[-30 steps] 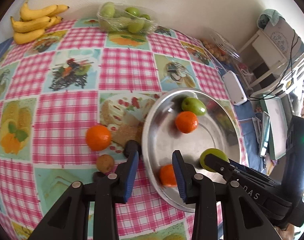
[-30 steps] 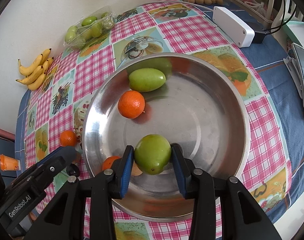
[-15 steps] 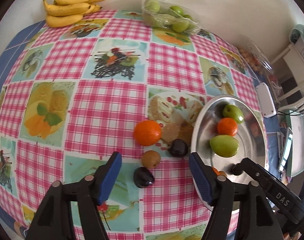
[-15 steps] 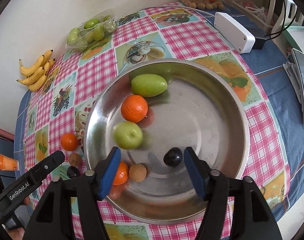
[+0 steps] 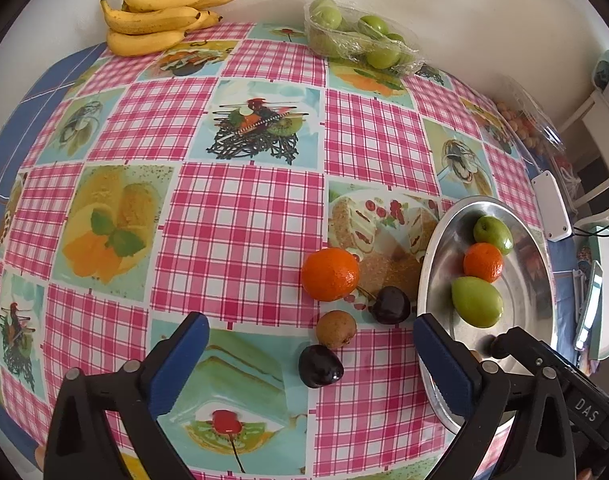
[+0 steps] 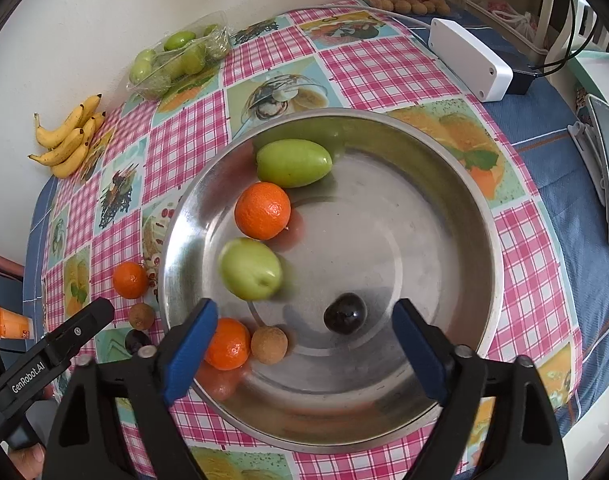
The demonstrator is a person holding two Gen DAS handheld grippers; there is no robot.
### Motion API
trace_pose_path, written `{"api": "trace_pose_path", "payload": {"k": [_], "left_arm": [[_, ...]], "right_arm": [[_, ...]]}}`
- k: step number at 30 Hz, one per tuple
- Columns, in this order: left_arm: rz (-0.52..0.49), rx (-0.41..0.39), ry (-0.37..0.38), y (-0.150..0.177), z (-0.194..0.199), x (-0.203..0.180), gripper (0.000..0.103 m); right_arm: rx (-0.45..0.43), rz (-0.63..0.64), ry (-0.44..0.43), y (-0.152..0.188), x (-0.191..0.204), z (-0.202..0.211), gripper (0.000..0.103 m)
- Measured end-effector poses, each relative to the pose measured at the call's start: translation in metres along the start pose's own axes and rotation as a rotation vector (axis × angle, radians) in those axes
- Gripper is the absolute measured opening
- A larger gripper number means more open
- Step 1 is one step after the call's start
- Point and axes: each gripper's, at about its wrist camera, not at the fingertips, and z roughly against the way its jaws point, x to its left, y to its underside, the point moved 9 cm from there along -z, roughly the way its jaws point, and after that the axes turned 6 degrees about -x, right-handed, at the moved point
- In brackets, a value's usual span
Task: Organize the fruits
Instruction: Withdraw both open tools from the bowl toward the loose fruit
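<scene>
Fruits are split between the steel bowl (image 6: 484, 216) and the cloth just left of it. Going left to right from the bowl's left rim: on the checked tablecloth (image 5: 232, 216) lie a loose orange (image 5: 330, 274), a brown longan (image 5: 336, 329) and two dark plums (image 5: 319, 366) (image 5: 391, 305), close together, the nearer plum almost touching the longan. Inside the bowl, against its left wall, sit a green jujube (image 6: 293, 163), an orange (image 6: 262, 210), a second green jujube (image 6: 250, 269), one more orange (image 6: 227, 344) and a longan (image 6: 269, 345); a dark plum (image 6: 345, 313) rests alone nearer the centre.

The left gripper (image 5: 310, 364) is spread wide and holds nothing, over the loose group. The right gripper (image 6: 304, 354) is also wide apart and empty, above the bowl's near side.

I judge the main risk is rolling. All these fruits are round or egg-shaped with smooth, glossy skin, the oilcloth looks slick, and the polished metal is slippery and sloped. A finger pad that touches a plum off-centre may push it away, or knock the longan beside it. Closing too hard could bruise the soft plum. A fruit let go from too high may roll inside the bowl and strike the others. The bowl itself is light-looking and could slide if the rim is bumped.
</scene>
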Motion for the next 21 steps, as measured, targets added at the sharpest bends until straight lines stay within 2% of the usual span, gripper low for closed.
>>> {"api": "trace_pose_path", "payload": {"k": [3, 6, 14, 21], "left_arm": [[-0.006, -0.010, -0.008, -0.001, 0.000, 0.002, 0.103], [-0.025, -0.028, -0.023, -0.002, 0.000, 0.003, 0.103], [-0.049, -0.066, -0.022, -0.006, 0.004, 0.005, 0.103], [-0.030, -0.078, -0.015, -0.008, 0.008, 0.013, 0.103]], "right_arm": [[-0.006, 0.006, 0.002, -0.001, 0.000, 0.000, 0.092], [-0.006, 0.015, 0.004, -0.001, 0.001, -0.001, 0.098], [-0.015, 0.049, 0.002, 0.000, 0.005, 0.000, 0.098], [-0.026, 0.036, -0.017, 0.000, 0.008, 0.000, 0.098]]}}
